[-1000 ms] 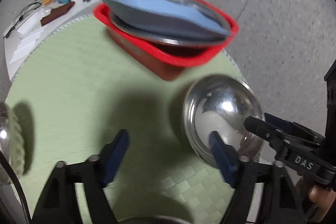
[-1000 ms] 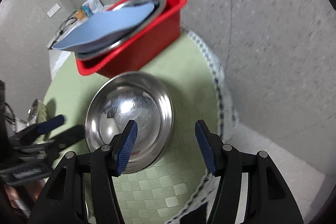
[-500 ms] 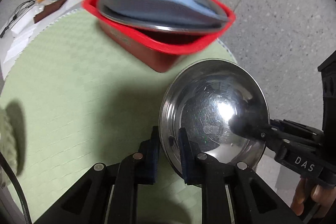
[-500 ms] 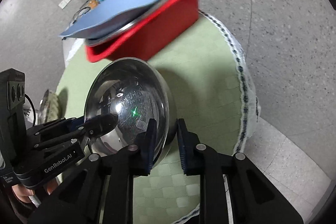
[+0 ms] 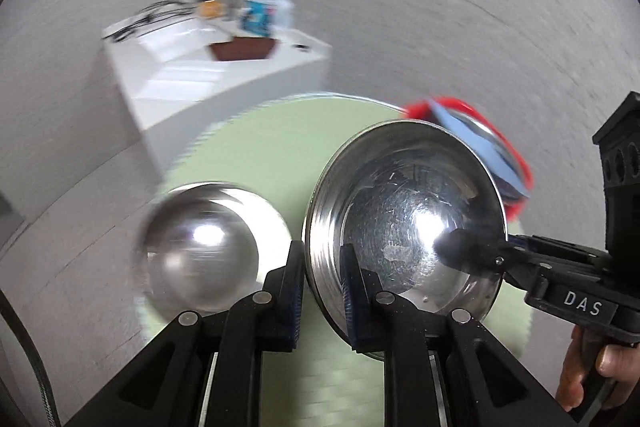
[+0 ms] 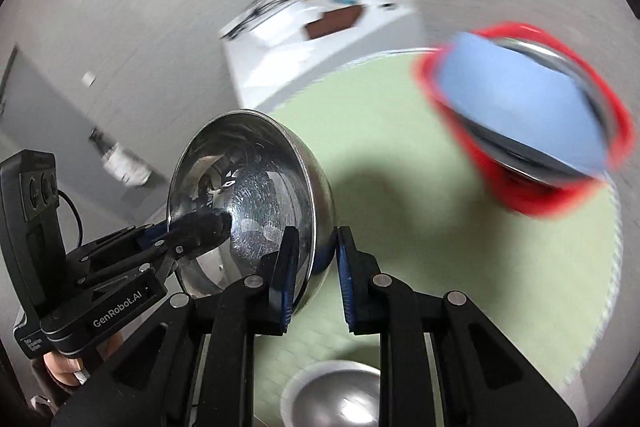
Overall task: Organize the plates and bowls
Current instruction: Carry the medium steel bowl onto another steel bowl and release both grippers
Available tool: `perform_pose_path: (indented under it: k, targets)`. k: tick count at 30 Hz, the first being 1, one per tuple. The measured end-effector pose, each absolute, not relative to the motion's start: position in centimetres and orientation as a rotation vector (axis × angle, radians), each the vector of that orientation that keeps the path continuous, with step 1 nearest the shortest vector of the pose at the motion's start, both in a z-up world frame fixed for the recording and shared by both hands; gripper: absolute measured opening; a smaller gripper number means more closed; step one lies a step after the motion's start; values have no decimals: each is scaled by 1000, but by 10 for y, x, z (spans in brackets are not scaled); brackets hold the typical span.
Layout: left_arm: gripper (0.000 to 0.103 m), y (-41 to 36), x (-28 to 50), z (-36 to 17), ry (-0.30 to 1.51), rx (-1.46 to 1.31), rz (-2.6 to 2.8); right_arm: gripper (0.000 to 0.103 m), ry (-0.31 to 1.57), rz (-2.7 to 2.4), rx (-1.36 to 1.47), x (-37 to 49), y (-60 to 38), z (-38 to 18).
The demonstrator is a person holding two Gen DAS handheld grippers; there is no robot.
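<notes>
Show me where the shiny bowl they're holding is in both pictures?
Left wrist view: the held bowl fills the centre-right, its rim pinched by the left gripper.
Right wrist view: the same bowl sits left of centre, its rim pinched by the right gripper.
Shared landmark: the red bin on the green mat, to the right in both.

A round table with a pale green checked cloth carries a red tub near its far edge and a steel bowl nearer the camera. Behind it a white bench holds cables, a brown tray and small packets, all blurred.
</notes>
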State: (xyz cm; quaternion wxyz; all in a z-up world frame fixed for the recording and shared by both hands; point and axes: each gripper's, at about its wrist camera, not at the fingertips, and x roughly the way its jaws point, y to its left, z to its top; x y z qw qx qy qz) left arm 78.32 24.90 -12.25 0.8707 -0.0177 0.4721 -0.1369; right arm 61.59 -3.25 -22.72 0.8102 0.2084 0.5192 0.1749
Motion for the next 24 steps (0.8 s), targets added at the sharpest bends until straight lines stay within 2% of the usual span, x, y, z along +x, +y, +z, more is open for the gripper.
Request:
perform_pose_path:
  k: [5,10,24]
  targets:
    - [13,308,797,-142,1031,-64,-182,19,1169,442,365,661,41,-239]
    - [13,310,814,-167,1097,-91,-153,19,1229,433,297,678,83,-262]
    - [15,329,847,-202,1165,-114,-197,19,1226,336,107,684,110,-277]
